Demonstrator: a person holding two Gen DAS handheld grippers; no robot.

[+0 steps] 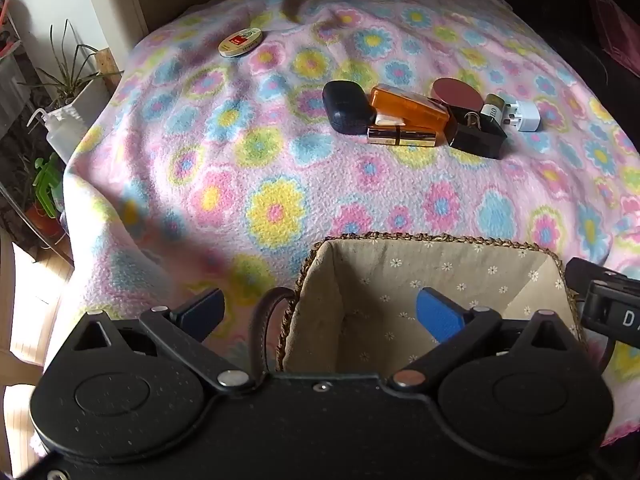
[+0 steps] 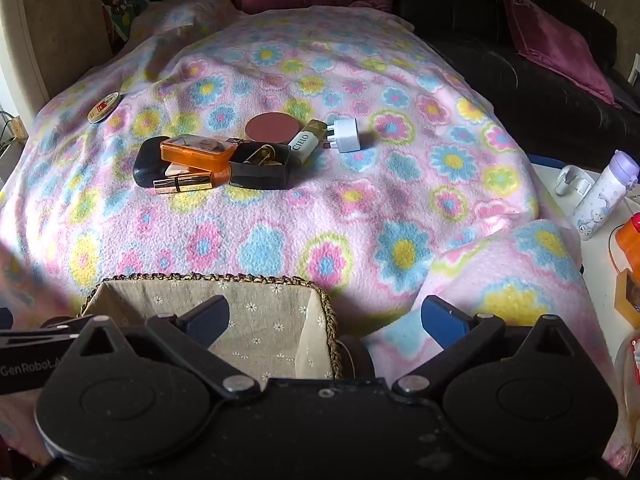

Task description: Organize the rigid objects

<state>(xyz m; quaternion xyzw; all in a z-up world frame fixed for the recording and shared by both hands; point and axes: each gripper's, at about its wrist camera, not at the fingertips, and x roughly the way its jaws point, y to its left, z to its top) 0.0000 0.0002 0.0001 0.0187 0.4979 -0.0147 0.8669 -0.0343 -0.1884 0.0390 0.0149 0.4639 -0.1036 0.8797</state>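
Both grippers are spread wide and hold nothing. The left gripper [image 1: 322, 312] hangs over the near left wall of the woven, cloth-lined basket [image 1: 440, 238], one blue pad inside it and one outside. The right gripper [image 2: 326, 318] straddles the basket's right rim [image 2: 332, 320].

The basket looks empty. Everything to be sorted lies farther out on the flowered fleece blanket [image 2: 360, 208], well apart from both sets of jaws, in a tight cluster: a dark rounded case [image 2: 150, 162], an orange translucent plastic box [image 2: 196, 152] leaning on it, a gold lipstick tube [image 2: 182, 184] at the near edge, a black open box [image 2: 260, 166], a round reddish-brown compact [image 2: 273, 128], a small white bottle [image 2: 304, 142] and a white plug adapter [image 2: 345, 140]. A round tin [image 1: 240, 42] sits alone at the far left.

The lipstick's long axis runs left to right, so jaws coming straight forward would close across its short width. The cluster lies ahead and left of the right gripper, ahead and right of the left; neither is clearly nearer.
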